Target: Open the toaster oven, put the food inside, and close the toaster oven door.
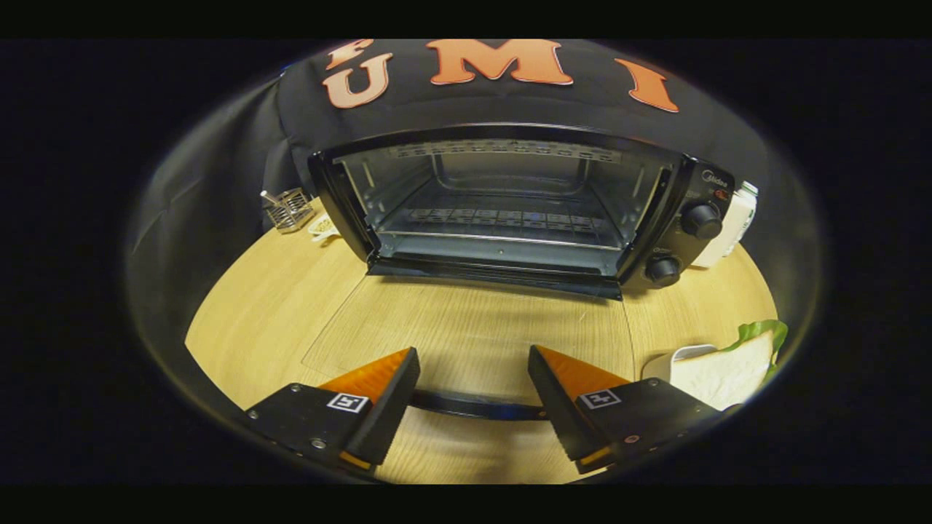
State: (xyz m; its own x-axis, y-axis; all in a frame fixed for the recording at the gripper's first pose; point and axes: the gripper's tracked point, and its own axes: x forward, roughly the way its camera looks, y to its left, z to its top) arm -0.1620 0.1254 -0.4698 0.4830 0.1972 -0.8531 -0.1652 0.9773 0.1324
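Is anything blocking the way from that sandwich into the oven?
Nothing visible does. The toaster oven stands open, its glass door folded flat on the table. The sandwich sits on a white plate beside the right jaw. The gripper is open, holding nothing.

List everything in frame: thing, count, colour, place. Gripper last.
toaster oven: 1, black, far side of the table, cavity open
glass door: 1, clear, folded flat on the table ahead of the fingers; its dark handle sits between them
knobs: 2, black, on the oven's right panel
sandwich: 1, white bread with green leaf, on a white plate right of the fingers
wire basket: 1, metal, left of the oven
table: 1, light wood
gripper: 1, open, holding nothing
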